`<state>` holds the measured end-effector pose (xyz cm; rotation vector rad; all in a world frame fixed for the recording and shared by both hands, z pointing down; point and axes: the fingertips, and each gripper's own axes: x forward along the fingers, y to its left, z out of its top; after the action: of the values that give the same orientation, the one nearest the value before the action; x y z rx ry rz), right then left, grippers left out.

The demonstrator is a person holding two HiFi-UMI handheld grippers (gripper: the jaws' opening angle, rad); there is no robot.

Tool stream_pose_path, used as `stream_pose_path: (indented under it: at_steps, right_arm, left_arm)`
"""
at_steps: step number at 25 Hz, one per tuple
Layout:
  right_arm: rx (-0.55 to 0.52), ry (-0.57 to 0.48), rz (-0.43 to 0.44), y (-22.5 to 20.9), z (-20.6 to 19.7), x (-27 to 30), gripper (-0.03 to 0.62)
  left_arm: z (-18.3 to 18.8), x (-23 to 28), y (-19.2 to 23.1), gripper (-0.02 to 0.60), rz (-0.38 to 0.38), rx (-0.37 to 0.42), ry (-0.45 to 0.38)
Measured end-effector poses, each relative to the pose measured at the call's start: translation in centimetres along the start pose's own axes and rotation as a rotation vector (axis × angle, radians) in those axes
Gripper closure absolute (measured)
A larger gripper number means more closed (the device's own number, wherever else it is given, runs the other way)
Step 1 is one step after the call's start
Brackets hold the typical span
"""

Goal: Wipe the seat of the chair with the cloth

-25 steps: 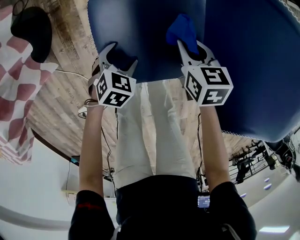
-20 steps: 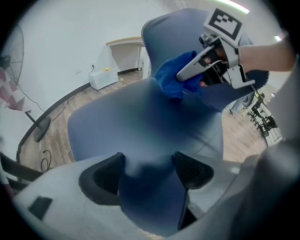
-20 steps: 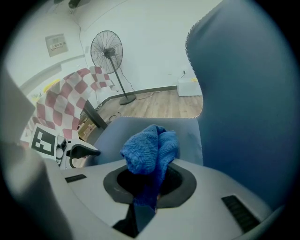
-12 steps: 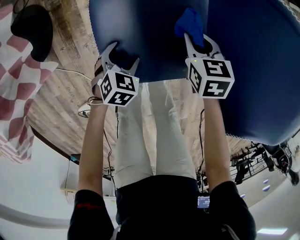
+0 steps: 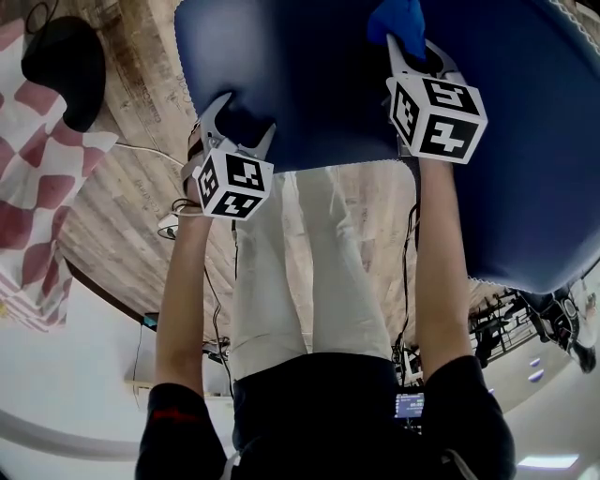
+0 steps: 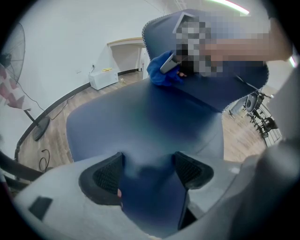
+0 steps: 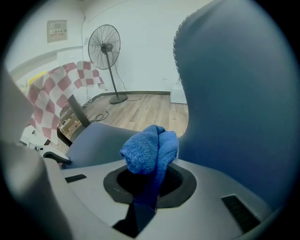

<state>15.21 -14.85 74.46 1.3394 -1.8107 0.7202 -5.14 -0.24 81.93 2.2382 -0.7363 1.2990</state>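
The dark blue chair seat (image 5: 300, 84) fills the top of the head view, with the backrest (image 5: 525, 141) to its right. My right gripper (image 5: 411, 42) is shut on a bunched blue cloth (image 5: 397, 16) and presses it on the seat close to the backrest. In the right gripper view the cloth (image 7: 150, 150) bulges out of the jaws (image 7: 147, 183), next to the backrest (image 7: 239, 93). My left gripper (image 5: 240, 124) sits at the seat's front edge. In its own view the seat's edge (image 6: 145, 187) fills the gap between the pads (image 6: 105, 176). The cloth (image 6: 161, 75) shows far across the seat.
A red-and-white checked fabric (image 5: 37, 187) hangs at the left, beside a fan's black base (image 5: 66, 56) on the wooden floor (image 5: 122, 216). The standing fan (image 7: 105, 49) is by the wall. A white box (image 6: 103, 77) lies on the floor behind the chair. The person's legs stand below the seat's edge.
My right gripper has slid the cloth across the seat, away from me and to the right, toward the backrest. The left gripper has stayed at the front edge.
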Motion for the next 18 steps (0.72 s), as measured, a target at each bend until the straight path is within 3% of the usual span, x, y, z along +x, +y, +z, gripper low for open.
stream_pose_path:
  at_steps: [18]
  right_arm:
    - [0.088, 0.069, -0.022, -1.3, -0.6, 4.4, 0.553]
  left_arm:
    - [-0.1, 0.1, -0.1, 0.232, -0.024, 0.001, -0.022]
